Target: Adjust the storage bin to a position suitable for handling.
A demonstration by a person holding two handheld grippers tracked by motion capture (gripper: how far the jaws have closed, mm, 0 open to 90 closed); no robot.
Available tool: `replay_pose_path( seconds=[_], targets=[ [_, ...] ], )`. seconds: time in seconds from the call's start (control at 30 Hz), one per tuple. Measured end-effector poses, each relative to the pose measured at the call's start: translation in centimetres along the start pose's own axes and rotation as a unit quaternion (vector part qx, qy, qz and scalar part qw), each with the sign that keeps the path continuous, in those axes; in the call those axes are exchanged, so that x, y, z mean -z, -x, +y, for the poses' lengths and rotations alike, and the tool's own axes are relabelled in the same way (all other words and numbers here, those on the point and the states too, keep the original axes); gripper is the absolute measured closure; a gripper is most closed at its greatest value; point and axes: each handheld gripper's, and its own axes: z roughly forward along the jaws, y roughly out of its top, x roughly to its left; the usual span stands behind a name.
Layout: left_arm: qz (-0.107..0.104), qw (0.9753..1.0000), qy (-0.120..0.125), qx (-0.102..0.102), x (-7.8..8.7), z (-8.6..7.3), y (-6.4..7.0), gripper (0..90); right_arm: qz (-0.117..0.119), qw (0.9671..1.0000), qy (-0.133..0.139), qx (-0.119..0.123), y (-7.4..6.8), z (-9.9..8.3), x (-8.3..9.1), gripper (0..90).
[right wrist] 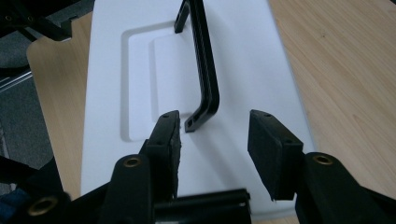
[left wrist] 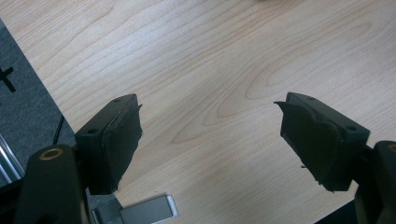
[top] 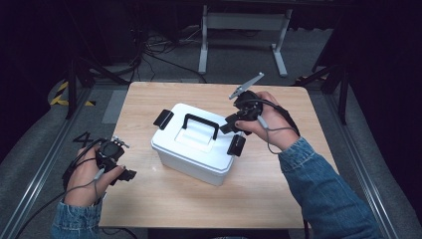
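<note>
**Right hand-held gripper poised over the box handle, left one idle at the table's edge**

A white lidded box (top: pixel 194 144) stands near the middle of the light wooden table (top: pixel 278 194), turned at a slant to the table's edges. Bare wood lies open on every side of it, with the widest stretches toward the near edge and the right edge. A black handle (top: pixel 201 125) stands upright over a shallow recess in the lid, and a black latch (top: pixel 163 118) sticks out from the box's far left end. Beyond the table lie grey floor, cables and the legs of a metal frame (top: pixel 244 35).

The right hand-held gripper (top: pixel 235 135) hangs above the right end of the box, its jaws spread apart and holding nothing. In the right gripper view the handle (right wrist: pixel 203 70) runs away from the jaws, its near end just ahead of the gap between them and closer to the left jaw, not touching either; the white lid (right wrist: pixel 252 60) lies beneath.

The left hand-held gripper (top: pixel 124 174) sits at the table's left edge, well apart from the box, jaws wide open and empty. In the left gripper view (left wrist: pixel 210 140) it looks down on bare wood, with the table's edge and grey floor (left wrist: pixel 23 107) just beside its left jaw.
</note>
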Motion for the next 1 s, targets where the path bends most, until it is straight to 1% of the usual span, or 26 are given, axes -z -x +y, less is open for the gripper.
replay_pose_path(
  seconds=[0.07, 0.1, 0.17, 0.27, 0.33, 0.37, 0.43, 0.47, 0.67, 0.7, 0.73, 0.77, 0.83, 0.9, 0.97, 1.0],
  targets=[
    [-0.005, 1.0000, 0.004, 0.002, 0.0, 0.0, 0.1, 21.1, 0.002, 1.0000, -0.002, 0.002, 0.0, 0.6, -0.7, 55.2],
    [-0.004, 1.0000, 0.003, -0.002, 0.0, 0.0, 0.1, 21.1, 0.002, 1.0000, -0.005, 0.003, 0.0, 0.8, -1.1, 55.3],
    [-0.007, 1.0000, 0.003, -0.001, 0.0, 0.0, 0.2, 21.1, 0.004, 0.9999, -0.011, 0.006, 0.0, 1.2, -1.7, 55.6],
    [-0.006, 1.0000, 0.003, -0.002, 0.0, 0.0, 0.2, 20.9, 0.007, 0.9998, -0.017, 0.008, 0.0, 1.8, -2.7, 57.6],
    [-0.007, 1.0000, 0.004, -0.003, -0.1, 0.0, 0.1, 21.0, 0.009, 0.9998, -0.017, 0.009, 0.0, 2.1, -3.1, 61.4],
    [-0.007, 1.0000, 0.003, -0.002, 0.0, 0.0, 0.2, 21.0, 0.007, 0.9998, -0.013, 0.009, 0.0, 2.3, -3.2, 64.2],
    [-0.007, 1.0000, 0.004, -0.003, 0.0, 0.0, 0.1, 21.0, 0.012, 0.9999, -0.007, 0.006, -0.1, 2.5, -3.4, 67.5],
    [-0.007, 1.0000, 0.004, -0.004, -0.1, 0.0, 0.1, 20.9, 0.011, 0.9999, -0.006, 0.007, -0.1, 2.6, -3.5, 69.0],
    [-0.007, 0.9999, 0.004, -0.007, -0.1, 0.1, 0.0, 21.0, 0.008, 0.9996, -0.021, 0.018, -0.5, 2.9, -4.2, 74.7],
    [-0.008, 0.9999, 0.003, -0.009, 0.0, 0.3, -0.1, 21.0, 0.007, 0.9994, -0.024, 0.023, -0.5, 2.9, -4.4, 75.2],
    [-0.015, 0.9999, 0.004, -0.004, 0.0, 0.4, -0.1, 21.0, 0.005, 0.9993, -0.026, 0.027, -0.6, 3.0, -4.5, 75.7],
    [-0.017, 0.9998, 0.002, -0.003, 0.1, 0.5, -0.4, 21.0, 0.006, 0.9991, -0.026, 0.034, -0.7, 3.0, -4.6, 77.1],
    [-0.017, 0.9998, 0.003, 0.003, 0.2, 0.7, -0.6, 21.0, 0.006, 0.9988, -0.032, 0.036, -0.9, 3.2, -4.8, 79.4],
    [-0.009, 1.0000, 0.001, 0.000, 0.3, 1.0, -1.0, 20.9, 0.003, 0.9984, -0.039, 0.042, -1.0, 3.3, -4.9, 81.6],
    [-0.012, 0.9999, 0.000, -0.004, 0.3, 1.3, -1.3, 20.8, 0.003, 0.9982, -0.044, 0.041, -1.1, 3.4, -5.1, 82.6],
    [-0.014, 0.9999, 0.000, -0.002, 0.3, 1.4, -1.3, 20.8, 0.006, 0.9981, -0.044, 0.042, -1.2, 3.4, -5.0, 83.0]
  ],
)
